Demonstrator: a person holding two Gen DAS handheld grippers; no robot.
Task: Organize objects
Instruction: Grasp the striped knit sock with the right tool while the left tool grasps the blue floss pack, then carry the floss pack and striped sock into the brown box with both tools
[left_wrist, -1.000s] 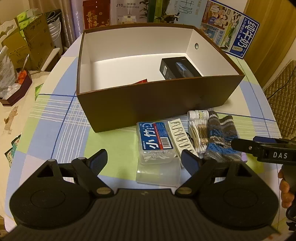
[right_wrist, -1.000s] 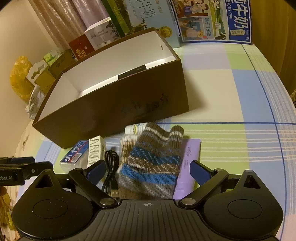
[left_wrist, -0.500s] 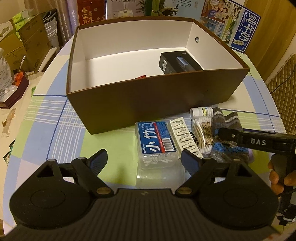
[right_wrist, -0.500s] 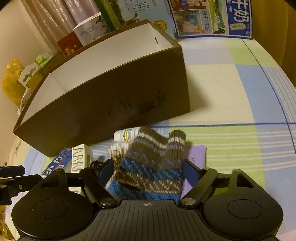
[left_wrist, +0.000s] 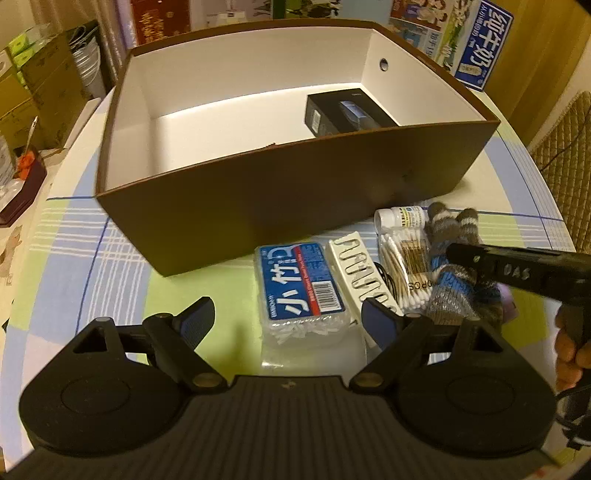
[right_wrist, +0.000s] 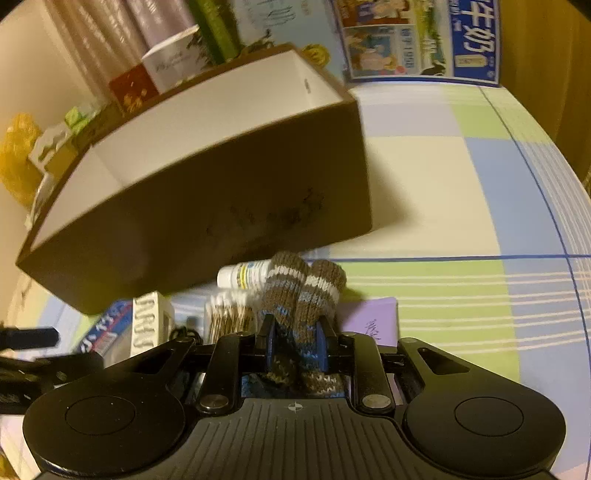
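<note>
I count two grippers: the left gripper (left_wrist: 288, 319), and the right gripper (right_wrist: 295, 341) at lower centre of its own view. One brown box (left_wrist: 295, 199) fills the middle of my left view, with one black carton (left_wrist: 347, 114) inside, toward upper right. Below the box I count one blue-labelled pack (left_wrist: 301, 280), one white case (left_wrist: 360, 267), one bag of cotton swabs (left_wrist: 404, 258), one small white bottle (left_wrist: 400, 217), one striped knit glove (right_wrist: 301, 295), one black cable (left_wrist: 389, 280) and one purple pad (right_wrist: 373, 317).
</note>
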